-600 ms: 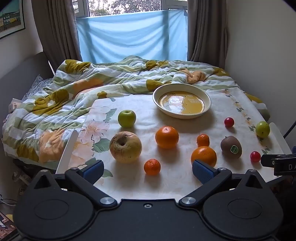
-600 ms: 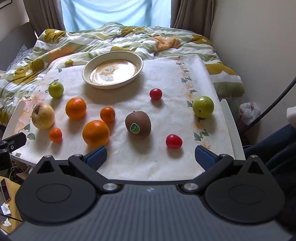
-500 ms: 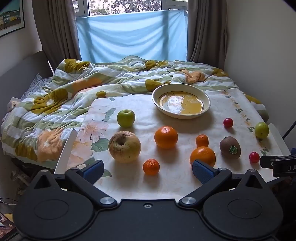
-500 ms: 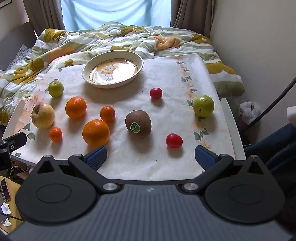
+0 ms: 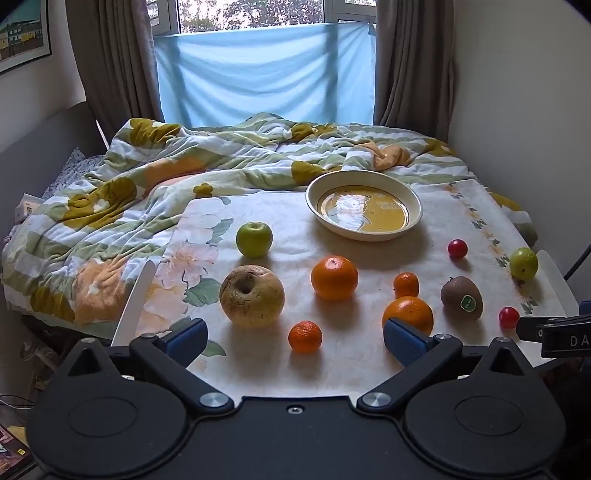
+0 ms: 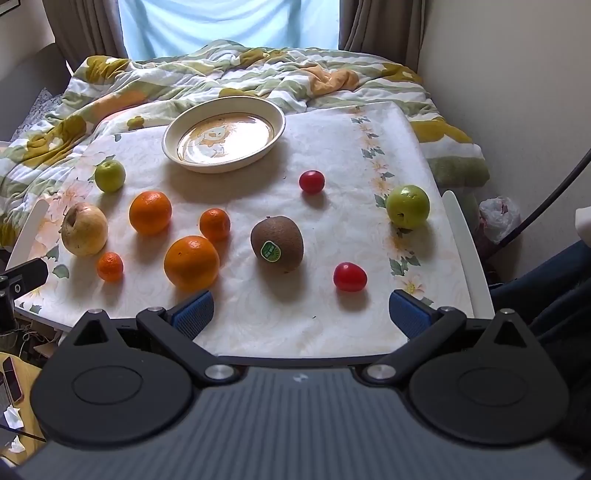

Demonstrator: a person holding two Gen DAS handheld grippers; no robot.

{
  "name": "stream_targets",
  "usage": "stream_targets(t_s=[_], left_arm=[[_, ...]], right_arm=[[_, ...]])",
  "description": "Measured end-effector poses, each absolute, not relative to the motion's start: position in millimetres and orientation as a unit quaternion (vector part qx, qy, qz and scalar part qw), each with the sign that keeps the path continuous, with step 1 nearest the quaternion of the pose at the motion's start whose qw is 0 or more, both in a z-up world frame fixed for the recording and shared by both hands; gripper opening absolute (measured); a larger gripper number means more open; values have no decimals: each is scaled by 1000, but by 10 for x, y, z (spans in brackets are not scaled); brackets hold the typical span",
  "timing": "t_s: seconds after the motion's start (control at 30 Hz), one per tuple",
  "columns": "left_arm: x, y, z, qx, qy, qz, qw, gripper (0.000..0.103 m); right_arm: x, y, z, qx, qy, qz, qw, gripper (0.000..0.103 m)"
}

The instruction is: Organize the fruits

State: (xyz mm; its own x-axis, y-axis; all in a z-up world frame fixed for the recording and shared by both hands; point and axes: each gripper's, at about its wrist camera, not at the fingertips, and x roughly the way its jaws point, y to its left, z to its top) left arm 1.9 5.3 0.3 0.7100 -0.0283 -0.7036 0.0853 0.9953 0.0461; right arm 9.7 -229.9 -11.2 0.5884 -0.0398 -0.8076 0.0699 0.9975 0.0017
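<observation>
Both tongs — left tongs (image 5: 295, 338), right tongs (image 6: 301, 310) — gape wide, empty, above fruit scattered near the plate (image 6: 273, 138) on the desk (image 6: 332, 147).

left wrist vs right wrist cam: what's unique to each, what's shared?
Left wrist only: the window glass with trees above the blue cloth, a framed picture on the wall, the open left gripper.

Right wrist only: a phone on a wooden surface, a white plastic bag beside the bed, the open right gripper.

Both: the empty plate, the kiwi, and all ten fruits on the floral cloth.
</observation>
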Motion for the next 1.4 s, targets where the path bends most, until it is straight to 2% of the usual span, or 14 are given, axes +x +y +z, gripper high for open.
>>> stream_targets(t_s=[1.4], left_arm=[[25, 61, 48, 36, 379, -26, 924, 103]], right_arm=[[110, -2204, -84, 16, 458, -28, 888, 103]])
